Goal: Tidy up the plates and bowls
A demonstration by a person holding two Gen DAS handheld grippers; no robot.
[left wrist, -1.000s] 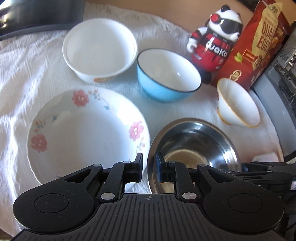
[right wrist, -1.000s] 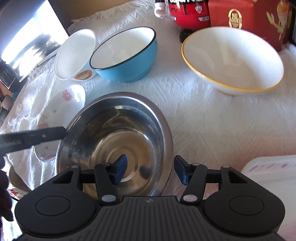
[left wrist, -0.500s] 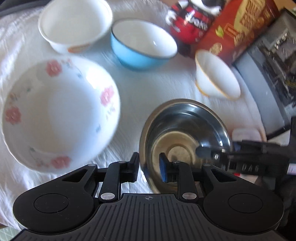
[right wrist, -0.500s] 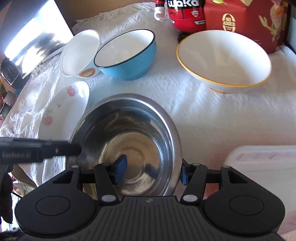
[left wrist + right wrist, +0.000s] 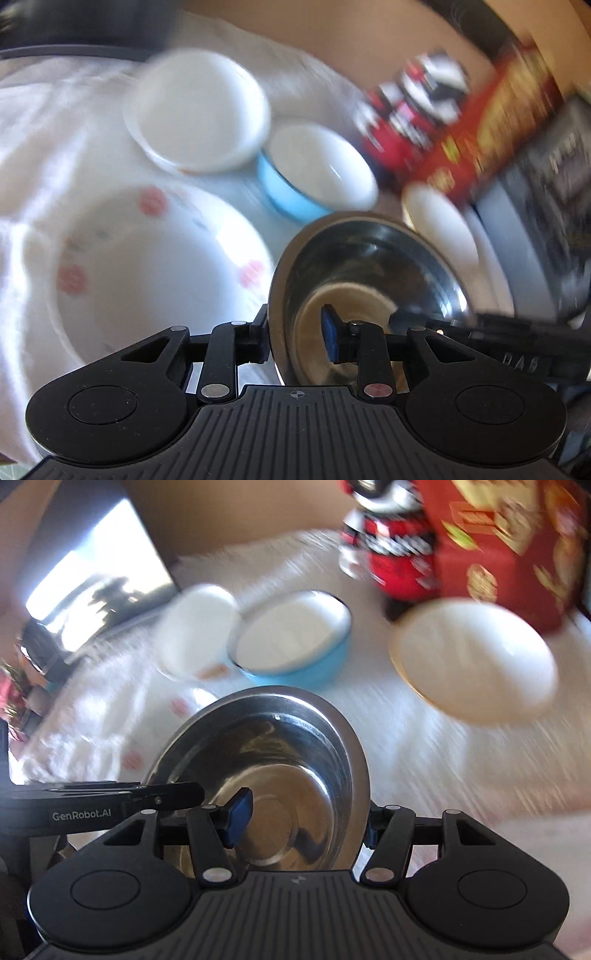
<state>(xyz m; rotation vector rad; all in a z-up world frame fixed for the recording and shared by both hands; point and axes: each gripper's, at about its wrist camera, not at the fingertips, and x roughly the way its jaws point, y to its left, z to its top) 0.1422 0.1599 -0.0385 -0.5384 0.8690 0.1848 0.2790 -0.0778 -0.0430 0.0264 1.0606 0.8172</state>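
- Left wrist view: the left gripper (image 5: pixel 295 338) straddles the near-left rim of the steel bowl (image 5: pixel 373 280), one finger outside the wall, the blue-padded finger inside. The gap is narrow and looks pinched on the rim, though blur leaves the contact itself unsure.
- Right wrist view: the right gripper (image 5: pixel 304 819) has the same steel bowl (image 5: pixel 273 775) by its opposite rim, blue pad inside, the other finger outside against the wall; the jaws stand fairly wide apart but appear to bear on the metal.
- The bowl sits at the near edge of the white tablecloth (image 5: pixel 424 760), tilted in both views, so it reads as lifted or just leaving the cloth; I cannot tell if its base touches.
- Just left of it lies the floral plate (image 5: pixel 147 266). Toward the far edge stand the white bowl (image 5: pixel 201 110) and the blue bowl (image 5: pixel 317 173), touching or nearly so. The yellow-rimmed bowl (image 5: pixel 476 661) sits toward the right edge.
- Behind these, at the far right corner, are a panda toy (image 5: pixel 391 550) and a red box (image 5: pixel 506 546).
- Step in hand, as I judge it: carrying the steel bowl with both grippers to stack it.
- Next move calls for keeping both grips level and equal, clearing neighbouring rims, then lowering it centred into the floral plate or another dish.
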